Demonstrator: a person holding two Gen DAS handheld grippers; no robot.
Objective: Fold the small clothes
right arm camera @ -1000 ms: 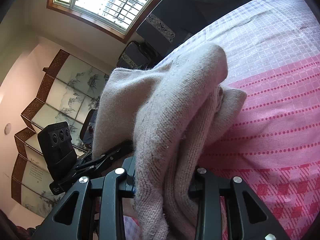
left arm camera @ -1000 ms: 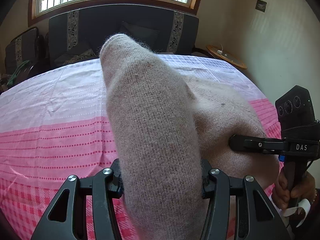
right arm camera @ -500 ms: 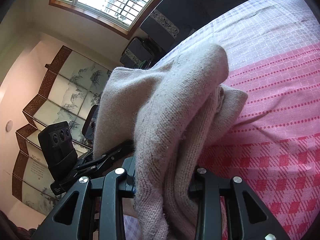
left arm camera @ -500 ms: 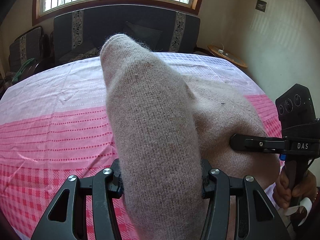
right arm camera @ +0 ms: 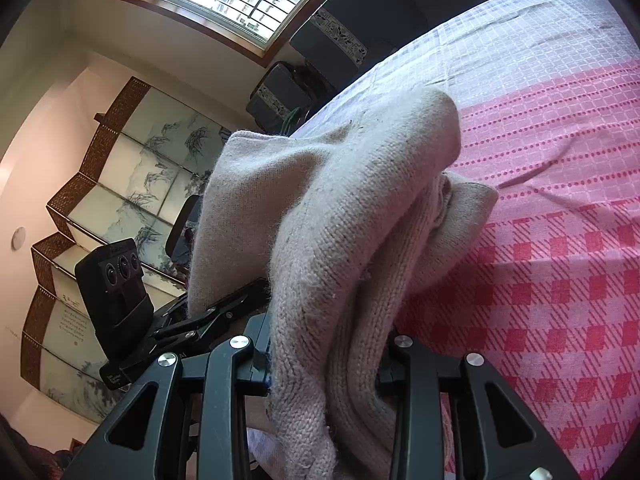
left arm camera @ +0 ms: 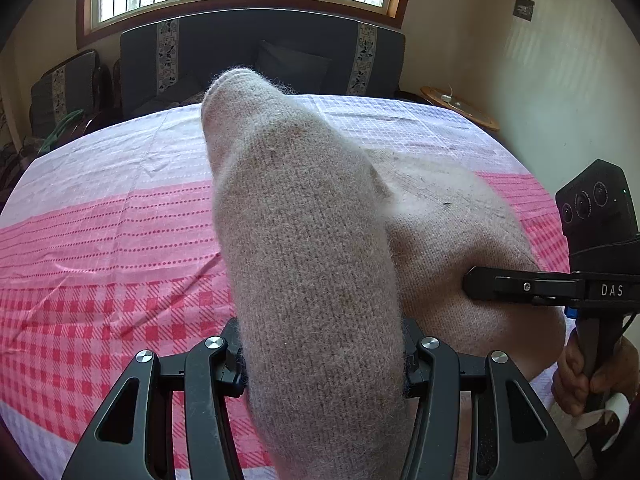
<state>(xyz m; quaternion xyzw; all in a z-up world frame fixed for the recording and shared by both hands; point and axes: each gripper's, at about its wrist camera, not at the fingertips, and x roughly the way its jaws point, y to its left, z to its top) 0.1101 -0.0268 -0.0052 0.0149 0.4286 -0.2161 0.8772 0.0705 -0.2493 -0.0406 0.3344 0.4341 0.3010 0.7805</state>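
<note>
Two tools — left tool (left arm camera: 324, 356), right tool (right arm camera: 324, 364) — each clamped on beige knit garment (left arm camera: 312, 240).

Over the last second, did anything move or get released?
Both grippers carried the knit back toward the person: more of the checked cloth now shows beneath it. Nothing was released; left gripper and right gripper stay shut on the knit, its drape unchanged.
</note>
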